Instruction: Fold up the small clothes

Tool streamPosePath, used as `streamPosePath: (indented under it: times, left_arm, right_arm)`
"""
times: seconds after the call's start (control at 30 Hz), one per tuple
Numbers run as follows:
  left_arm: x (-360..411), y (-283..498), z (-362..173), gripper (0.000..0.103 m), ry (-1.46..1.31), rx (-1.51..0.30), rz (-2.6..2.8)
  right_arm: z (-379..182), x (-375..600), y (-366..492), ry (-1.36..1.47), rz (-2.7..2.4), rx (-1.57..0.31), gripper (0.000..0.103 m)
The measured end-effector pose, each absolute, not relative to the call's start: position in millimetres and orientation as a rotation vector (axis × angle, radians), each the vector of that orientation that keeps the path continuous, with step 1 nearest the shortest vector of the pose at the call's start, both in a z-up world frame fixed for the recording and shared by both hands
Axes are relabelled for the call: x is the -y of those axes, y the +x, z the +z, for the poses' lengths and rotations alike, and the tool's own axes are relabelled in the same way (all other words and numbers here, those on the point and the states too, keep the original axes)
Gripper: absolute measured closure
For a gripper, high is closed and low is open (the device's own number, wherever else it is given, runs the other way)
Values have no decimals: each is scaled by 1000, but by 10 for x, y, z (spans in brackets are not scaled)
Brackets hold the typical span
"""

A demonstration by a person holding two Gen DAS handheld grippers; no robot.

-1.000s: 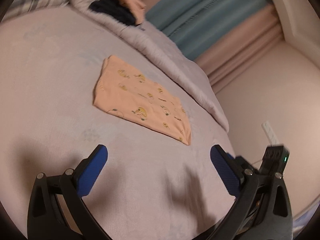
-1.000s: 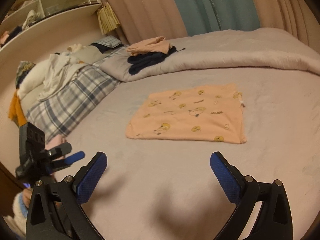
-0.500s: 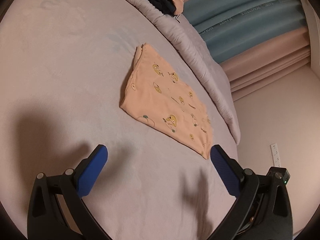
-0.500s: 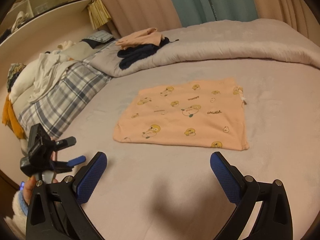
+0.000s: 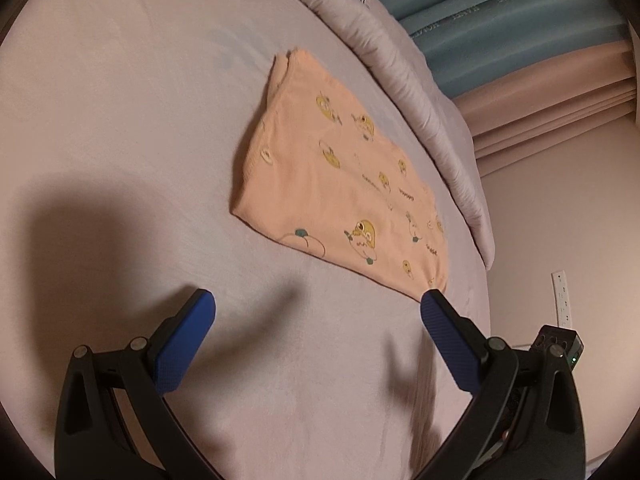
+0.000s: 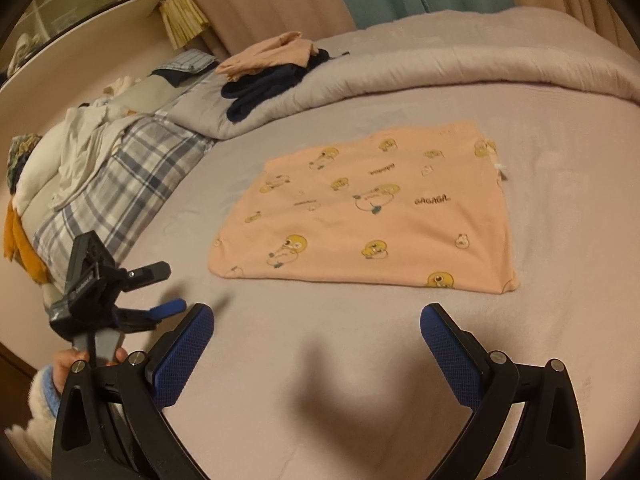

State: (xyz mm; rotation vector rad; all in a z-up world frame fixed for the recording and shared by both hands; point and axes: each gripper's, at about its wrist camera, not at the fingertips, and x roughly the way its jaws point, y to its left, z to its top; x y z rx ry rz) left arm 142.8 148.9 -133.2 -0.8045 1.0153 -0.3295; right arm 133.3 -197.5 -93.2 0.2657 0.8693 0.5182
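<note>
A soft peach cloth point(image 6: 372, 216) with little yellow cartoon prints lies flat on the fuzzy bed cover point(image 6: 320, 360), folded into a neat rectangle. The left gripper point(image 5: 318, 312) and the right gripper point(image 6: 316, 320) both hang above the bed near the cloth's front edge. Their blue bumpy pads point(image 6: 188, 356) are spread wide, holding and touching nothing.

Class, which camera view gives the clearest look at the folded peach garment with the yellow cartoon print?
The right wrist view: the folded peach garment lies broadside, all its edges and its lettering visible. The left wrist view shows it end-on, foreshortened and blurrier, its near corner behind a fingertip.
</note>
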Motion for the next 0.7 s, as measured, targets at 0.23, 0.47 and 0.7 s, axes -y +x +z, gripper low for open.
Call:
streamPosePath:
  times: [0.23,0.47,0.7]
  left_arm:
    - [-1455,1559,-1429,0,-837,-1057,-347]
    - [-1584,1717,-1479,0,-932,-1073,-354]
    - [-1665,1964,-1475,1,-973,-1052,-352]
  right_arm:
    - [-989,2021,1390,287,519,-881,1]
    - [-1024,2107,1411,318,503,-883,1]
    - [-1075,2218,1440,355,491,-883,1]
